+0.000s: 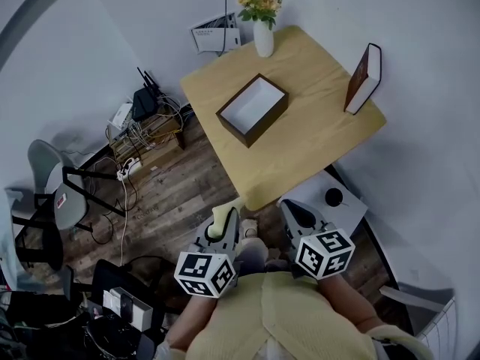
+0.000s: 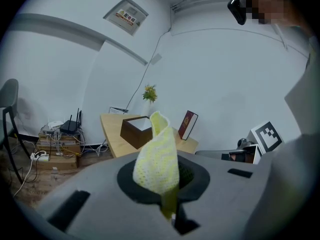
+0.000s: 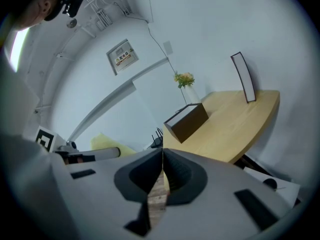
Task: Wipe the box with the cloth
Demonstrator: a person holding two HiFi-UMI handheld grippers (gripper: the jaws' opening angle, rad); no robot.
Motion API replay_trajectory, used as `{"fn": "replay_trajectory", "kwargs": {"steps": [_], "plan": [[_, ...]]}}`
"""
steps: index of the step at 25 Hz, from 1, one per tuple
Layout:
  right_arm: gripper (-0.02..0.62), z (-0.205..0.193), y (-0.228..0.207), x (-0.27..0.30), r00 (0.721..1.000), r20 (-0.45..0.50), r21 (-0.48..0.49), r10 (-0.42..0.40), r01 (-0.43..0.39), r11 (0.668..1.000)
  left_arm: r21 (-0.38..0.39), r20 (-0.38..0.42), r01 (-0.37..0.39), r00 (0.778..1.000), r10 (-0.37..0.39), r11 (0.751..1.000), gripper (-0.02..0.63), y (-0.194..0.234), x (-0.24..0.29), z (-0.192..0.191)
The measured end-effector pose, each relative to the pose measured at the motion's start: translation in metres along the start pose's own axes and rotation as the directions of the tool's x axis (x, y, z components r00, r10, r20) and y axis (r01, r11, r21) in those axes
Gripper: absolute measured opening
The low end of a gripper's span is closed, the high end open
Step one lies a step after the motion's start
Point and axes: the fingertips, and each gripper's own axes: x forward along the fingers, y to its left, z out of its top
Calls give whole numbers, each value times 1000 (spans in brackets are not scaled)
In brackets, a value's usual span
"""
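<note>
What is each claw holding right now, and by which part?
Left claw is shut on the yellow cloth, pinched at its lower end; the rest stands up above the jaws. Right claw is shut and empty.

Yellow top [image 1: 292, 315]; grey left gripper [image 1: 226, 220], right gripper [image 1: 295, 213].

The light wooden worktop [image 1: 307, 137] is carrying three things, well apart. An open dark box [image 1: 253, 109] is sitting near its middle, a white vase of flowers [image 1: 263, 37] is standing at a far corner, and a book [image 1: 363, 79] is standing upright by the right edge.
</note>
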Motion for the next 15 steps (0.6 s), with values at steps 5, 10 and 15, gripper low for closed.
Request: {"fn": "replay_trajectory", "kwargs": {"steps": [5,10,15], "plan": [[29,15,-14,17,999,10,-4,-38,38,999,2,-14,38,999,-38,999,25,10,28,9],[29,37,-23,43,997,21,-6,-78,78,997,17,-20,56,998,-56,998,25,27,54,27],[29,49,-23,73,995,13,-16,-98,98,995,-10,-30,54,998,-54,998,25,55,70,37]]}}
